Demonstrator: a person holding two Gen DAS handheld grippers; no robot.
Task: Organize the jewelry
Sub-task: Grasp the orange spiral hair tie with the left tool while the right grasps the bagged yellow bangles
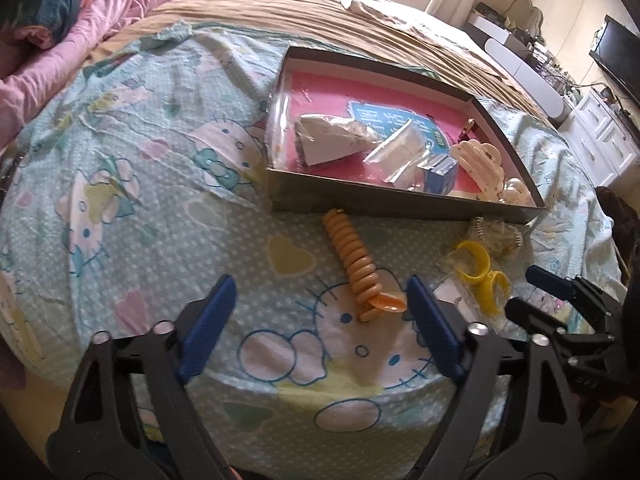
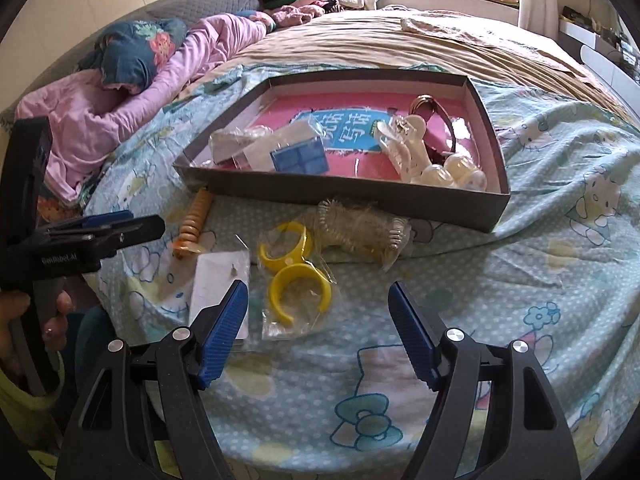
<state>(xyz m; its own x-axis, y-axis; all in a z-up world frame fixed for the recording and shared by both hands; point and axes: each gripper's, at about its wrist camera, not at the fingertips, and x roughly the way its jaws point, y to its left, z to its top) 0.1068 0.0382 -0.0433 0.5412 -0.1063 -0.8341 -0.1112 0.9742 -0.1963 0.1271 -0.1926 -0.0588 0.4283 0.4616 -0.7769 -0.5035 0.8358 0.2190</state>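
1. My left gripper hangs over a pale-blue cotton bed sheet printed with cartoon cats and white dots. Its ribbed blue jaws stand apart with only fabric between them.
2. Just ahead of the left gripper's right jaw lies an orange coiled plastic hair tie, a springy spiral ending in a flat orange tab, resting on the sheet and touching neither jaw.
3. My right gripper is held equally wide, gripping nothing. A pair of glossy yellow C-shaped plastic cuffs in a clear wrapper lies on the sheet between and just beyond its jaws, untouched.
4. A white paper earring card in a clear sleeve lies flat beside the yellow cuffs, its near corner hidden behind the right gripper's left jaw.
5. A clear bristly spiral hair piece sits crumpled against the front wall of a shallow grey cardboard box lid.
6. The lid's pink printed floor holds the jewelry already gathered: a cream plastic claw clip, round pearly beads, a small blue cardboard carton, clear bags with white cards and a brown glossy band.
7. Rumpled pink fabric is heaped at the bed's far left.
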